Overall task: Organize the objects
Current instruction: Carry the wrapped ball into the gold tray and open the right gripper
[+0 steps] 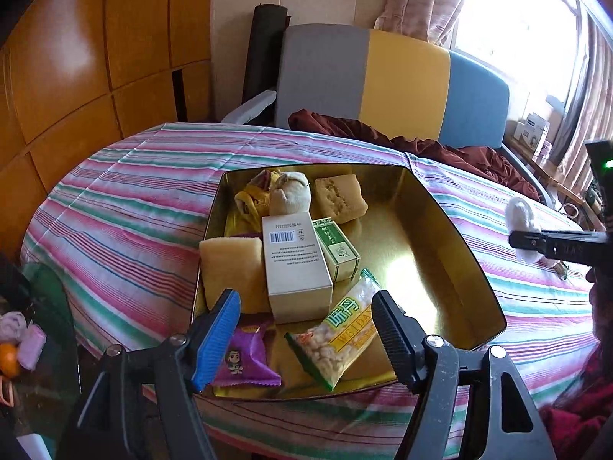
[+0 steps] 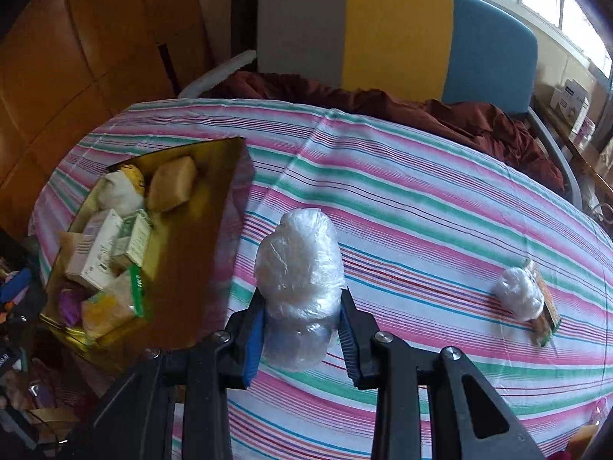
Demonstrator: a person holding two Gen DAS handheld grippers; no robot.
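Right gripper (image 2: 302,329) clamps a plastic-wrapped bundle (image 2: 300,272); gold tin (image 2: 214,207) at ten o'clock; slippery film may slide free. Left gripper (image 1: 306,329) half-open, empty.

The snack bag (image 1: 341,335) in the gold tray (image 1: 471,268) carries "WEIDA" in dark capitals on a yellow band, the word running on under the tool's finger; above it stand large green Chinese characters, too stylised to make out. The white box (image 1: 295,268) bears a barcode and lines of small print, too small to read. The green box (image 1: 337,249) has print that is too small to read as well.
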